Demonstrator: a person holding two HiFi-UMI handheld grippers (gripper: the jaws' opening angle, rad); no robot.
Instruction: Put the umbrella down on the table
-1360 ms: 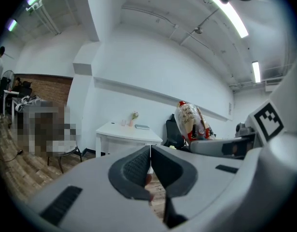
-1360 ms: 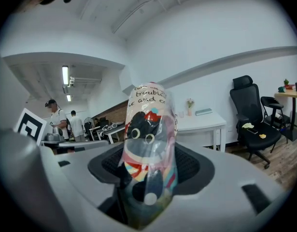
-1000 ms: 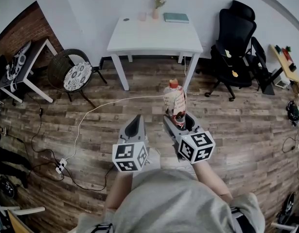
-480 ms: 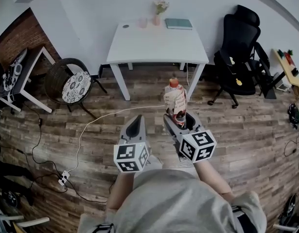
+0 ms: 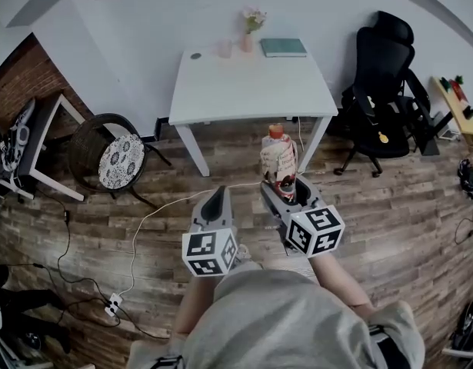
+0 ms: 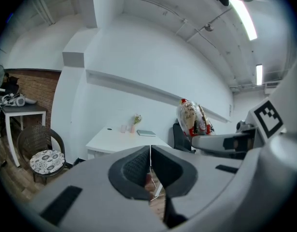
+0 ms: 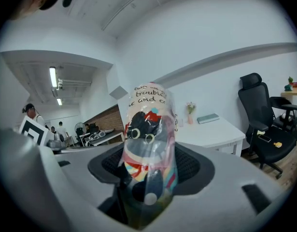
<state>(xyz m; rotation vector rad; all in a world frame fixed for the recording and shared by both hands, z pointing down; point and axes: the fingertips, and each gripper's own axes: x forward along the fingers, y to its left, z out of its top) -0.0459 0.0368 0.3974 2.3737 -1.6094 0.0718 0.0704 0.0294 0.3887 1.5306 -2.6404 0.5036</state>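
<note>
In the head view the right hand-held gripper (image 5: 285, 193) is clamped on the lower part of a folded umbrella (image 5: 278, 158). The umbrella stands upright in a printed sleeve, its reddish tip upward. It is in the air over the wooden floor (image 5: 390, 198), on the near side of the white tabletop (image 5: 251, 91) and not touching it. The left hand-held gripper (image 5: 218, 197) is just beside the right one and carries nothing. Along the far edge of the tabletop stand a small vase of flowers (image 5: 248, 33), a cup (image 5: 224, 48) and a greenish book (image 5: 283, 47). A black office chair (image 5: 382, 68) is to the right of the tabletop and a round wicker chair (image 5: 113, 133) to its left. A white cable (image 5: 151, 214) runs across the floor.

In the left gripper view the jaws are pressed together with nothing between them. The umbrella shows at the right, held in the other hand-held gripper, with the tabletop beyond.

In the right gripper view the jaws grip the umbrella from both sides. Its sleeve fills the middle of the picture, and the tabletop and office chair are behind to the right
</note>
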